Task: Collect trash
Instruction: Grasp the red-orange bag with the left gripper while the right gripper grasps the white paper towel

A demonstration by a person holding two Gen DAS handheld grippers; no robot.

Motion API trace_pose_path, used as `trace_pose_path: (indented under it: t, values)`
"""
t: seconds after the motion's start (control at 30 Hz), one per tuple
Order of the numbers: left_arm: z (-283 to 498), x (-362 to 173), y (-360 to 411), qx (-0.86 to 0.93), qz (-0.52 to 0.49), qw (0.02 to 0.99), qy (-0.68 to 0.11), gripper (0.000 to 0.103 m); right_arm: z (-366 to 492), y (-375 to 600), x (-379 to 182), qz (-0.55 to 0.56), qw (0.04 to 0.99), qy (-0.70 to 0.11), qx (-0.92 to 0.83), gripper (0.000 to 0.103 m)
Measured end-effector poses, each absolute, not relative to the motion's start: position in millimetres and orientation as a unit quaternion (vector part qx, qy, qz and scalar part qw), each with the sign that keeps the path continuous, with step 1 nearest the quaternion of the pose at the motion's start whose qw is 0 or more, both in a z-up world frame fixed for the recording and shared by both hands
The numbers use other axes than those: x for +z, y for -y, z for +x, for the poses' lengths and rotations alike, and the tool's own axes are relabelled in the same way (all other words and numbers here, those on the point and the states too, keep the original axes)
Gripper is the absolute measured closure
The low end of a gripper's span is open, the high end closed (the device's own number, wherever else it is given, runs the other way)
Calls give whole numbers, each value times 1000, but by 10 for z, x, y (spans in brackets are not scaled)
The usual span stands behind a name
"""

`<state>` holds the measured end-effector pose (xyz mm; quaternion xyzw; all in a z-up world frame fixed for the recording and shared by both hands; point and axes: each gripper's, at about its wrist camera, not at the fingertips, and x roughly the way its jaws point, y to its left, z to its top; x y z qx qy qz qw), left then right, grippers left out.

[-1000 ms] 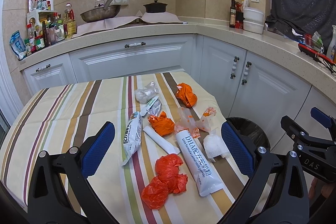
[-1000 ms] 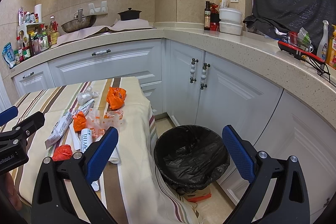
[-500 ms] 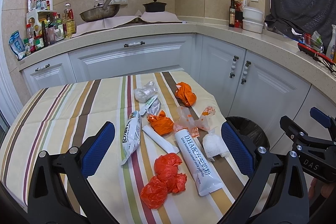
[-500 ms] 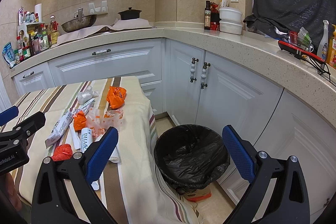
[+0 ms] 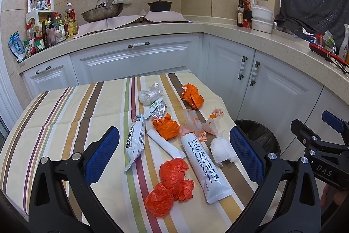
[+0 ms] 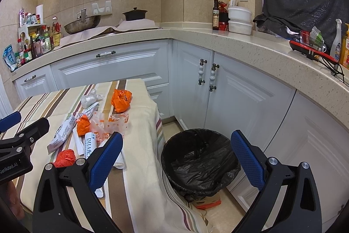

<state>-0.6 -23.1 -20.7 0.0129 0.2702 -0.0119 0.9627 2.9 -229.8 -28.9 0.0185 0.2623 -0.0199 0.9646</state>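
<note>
Blue-padded L gripper [image 5: 174, 156]: your jaws spread wide, holding nothing, above red bag wad [image 5: 171, 183] | R gripper [image 6: 174, 158]: jaws wide, empty, over bin [image 6: 199, 158] | trash on striped cloth [image 5: 65, 115]: DHA pouch [image 5: 205, 167] just right of wad, tissue [image 5: 221, 150] beyond pouch | bin beside table's right edge.

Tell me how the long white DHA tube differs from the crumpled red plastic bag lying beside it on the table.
The white DHA tube is long, smooth and flat, with printed lettering; the red plastic bag is crumpled into lumpy wads with no print visible. The tube is white; the bag is bright red-orange. The tube reaches further back into the pile; the bag lies nearer the camera. Both rest on the striped tablecloth, ungripped.
</note>
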Motion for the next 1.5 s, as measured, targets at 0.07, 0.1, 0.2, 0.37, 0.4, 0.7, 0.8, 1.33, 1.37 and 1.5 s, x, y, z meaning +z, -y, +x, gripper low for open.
trace_pose_path:
  t: [0.07,0.1,0.2,0.37,0.4,0.7,0.8,1.33,1.37,1.5]
  values:
    - [26,-245,193,-10,9,962,-273,4,33,2267,-333,22,965,-263,-8,6]
    - [35,-280,159,-8,7,961,-276,4,33,2238,-361,22,964,-265,0,6]
    - [67,-403,23,-2,7,956,-293,4,54,2129,-443,20,961,-274,19,6]
    - [27,-603,-243,5,5,948,-318,4,72,1848,-671,22,950,-306,65,6]
    - [12,-652,-297,5,6,946,-324,4,56,1782,-708,19,948,-308,77,6]
    - [-63,-935,-628,12,-10,931,-364,5,99,1529,-841,4,939,-325,109,7]
    - [-81,-921,-671,0,-24,930,-366,7,136,1563,-801,11,943,-317,104,7]
    - [121,-1001,-134,-90,6,925,-369,38,321,1857,-851,31,945,-316,81,7]
    - [128,-1012,-135,-94,0,922,-374,38,328,1860,-855,32,945,-315,83,7]
    - [85,-973,-143,-91,-5,928,-361,34,377,1848,-852,34,945,-313,91,7]
